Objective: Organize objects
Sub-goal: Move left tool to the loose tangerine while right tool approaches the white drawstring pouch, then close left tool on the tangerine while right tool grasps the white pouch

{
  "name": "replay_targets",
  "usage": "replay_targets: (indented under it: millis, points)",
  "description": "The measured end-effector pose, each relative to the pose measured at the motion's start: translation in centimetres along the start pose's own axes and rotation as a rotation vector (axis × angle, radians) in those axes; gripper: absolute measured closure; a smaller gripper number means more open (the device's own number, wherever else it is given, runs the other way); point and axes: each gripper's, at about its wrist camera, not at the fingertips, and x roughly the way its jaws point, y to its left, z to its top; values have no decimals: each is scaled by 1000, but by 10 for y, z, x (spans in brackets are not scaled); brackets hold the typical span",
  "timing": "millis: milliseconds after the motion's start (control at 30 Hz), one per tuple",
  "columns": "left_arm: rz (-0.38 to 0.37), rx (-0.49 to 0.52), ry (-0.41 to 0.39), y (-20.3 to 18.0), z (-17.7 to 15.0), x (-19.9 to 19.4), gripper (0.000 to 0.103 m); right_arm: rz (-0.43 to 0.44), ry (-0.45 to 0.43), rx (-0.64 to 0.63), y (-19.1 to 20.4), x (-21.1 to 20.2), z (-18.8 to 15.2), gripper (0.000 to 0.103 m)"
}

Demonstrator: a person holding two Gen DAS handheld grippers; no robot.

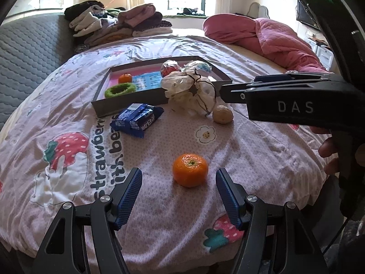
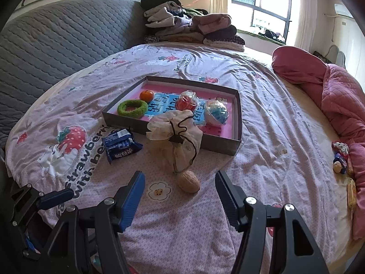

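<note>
An orange tangerine (image 1: 190, 169) lies on the bedspread just ahead of my open left gripper (image 1: 178, 178), a little beyond its blue pads. A tan walnut (image 2: 189, 181) sits between and slightly ahead of the fingers of my open right gripper (image 2: 180, 179); the walnut (image 1: 222, 114) also shows in the left wrist view. A crumpled white drawstring bag (image 2: 178, 137) leans on the grey box (image 2: 237, 123). Inside the box are a small tangerine (image 2: 146, 96), a green ring (image 2: 132, 107) and two wrapped balls (image 2: 216, 112). A blue snack pack (image 2: 121, 146) lies left of the bag.
Folded clothes (image 2: 189, 29) are stacked at the far end of the bed. A pink quilt (image 2: 337, 96) is heaped on the right, with small wrapped sweets (image 2: 341, 157) beside it. A grey quilted headboard (image 2: 57, 45) runs along the left. The right tool's body (image 1: 296, 100) crosses the left view.
</note>
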Motion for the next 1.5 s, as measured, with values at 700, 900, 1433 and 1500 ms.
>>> replay_targets:
  millis: [700,900,1433,1500]
  points:
    - [-31,-13,7,4,4,50,35,16,48,97,-30,67,21,40]
    - [-37,-17,12,7,3,60,35,54,78,160,-36,89,27,40]
    - [-29,-15,5,5,15,74,54,94,82,159,-25,113,33,76]
    - [-28,-14,13,5,17,77,63,104,83,155,-23,113,32,82]
